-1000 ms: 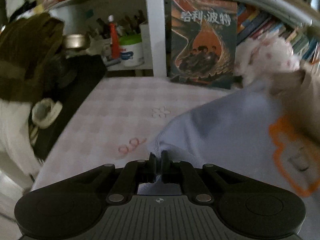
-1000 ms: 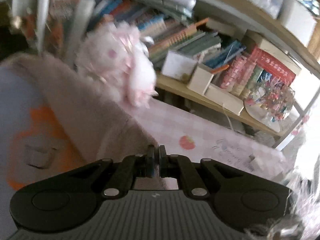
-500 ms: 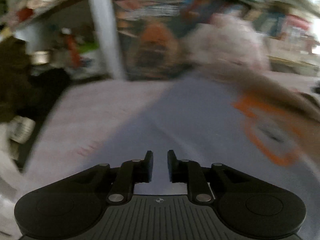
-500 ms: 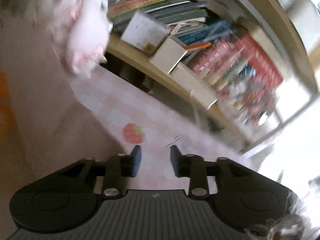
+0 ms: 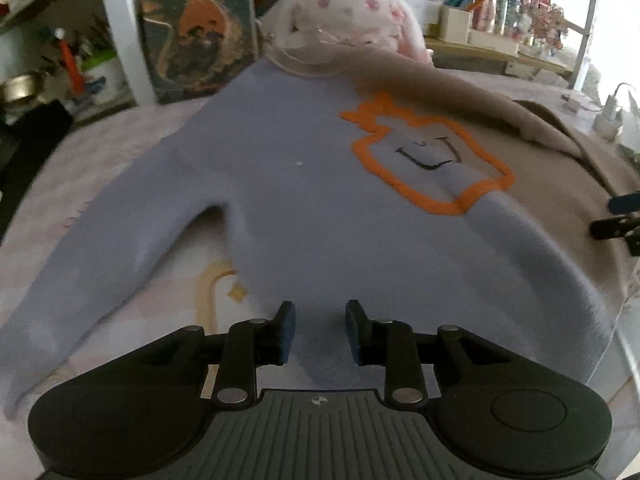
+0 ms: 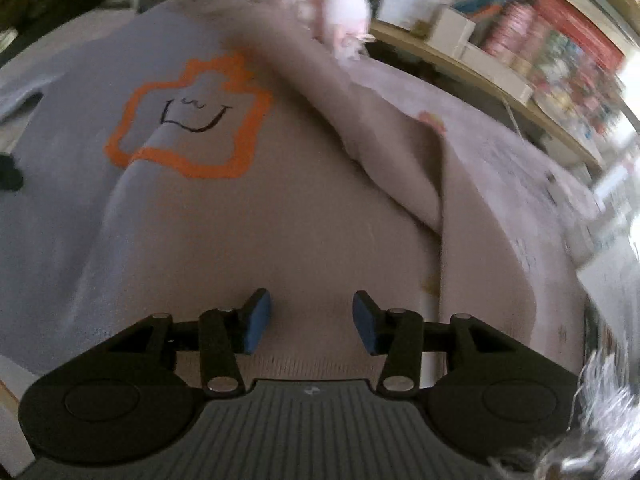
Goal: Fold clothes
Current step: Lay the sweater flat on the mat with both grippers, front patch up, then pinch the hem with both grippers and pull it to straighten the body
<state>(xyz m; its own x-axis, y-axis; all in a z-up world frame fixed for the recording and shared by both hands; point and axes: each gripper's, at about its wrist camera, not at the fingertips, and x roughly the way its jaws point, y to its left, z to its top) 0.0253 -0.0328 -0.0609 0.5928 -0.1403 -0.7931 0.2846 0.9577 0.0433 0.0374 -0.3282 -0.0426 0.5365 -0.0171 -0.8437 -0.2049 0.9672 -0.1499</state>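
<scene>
A two-tone sweater lies spread flat on the table, lavender-blue on one half (image 5: 280, 200) and beige on the other (image 6: 280, 220), with an orange outlined face (image 5: 428, 160) on the chest. Its blue sleeve (image 5: 100, 264) runs out to the left. The beige sleeve (image 6: 372, 128) lies folded across the body. My left gripper (image 5: 319, 330) is open and empty above the blue hem. My right gripper (image 6: 311, 322) is open and empty above the beige hem; its fingers (image 5: 618, 216) show at the right edge of the left wrist view.
A pink-and-white plush toy (image 5: 344, 12) sits at the sweater's collar. Behind stand a book (image 5: 192, 28), a white shelf post (image 5: 120, 32) and bookshelves (image 6: 500, 28). The table has a pink checked cloth (image 5: 100, 140). A white charger (image 5: 608, 120) lies far right.
Both grippers were shut on the sweater a second ago, then opened and let it go. The sweater now lies flat, and both grippers have drawn back over its hem.
</scene>
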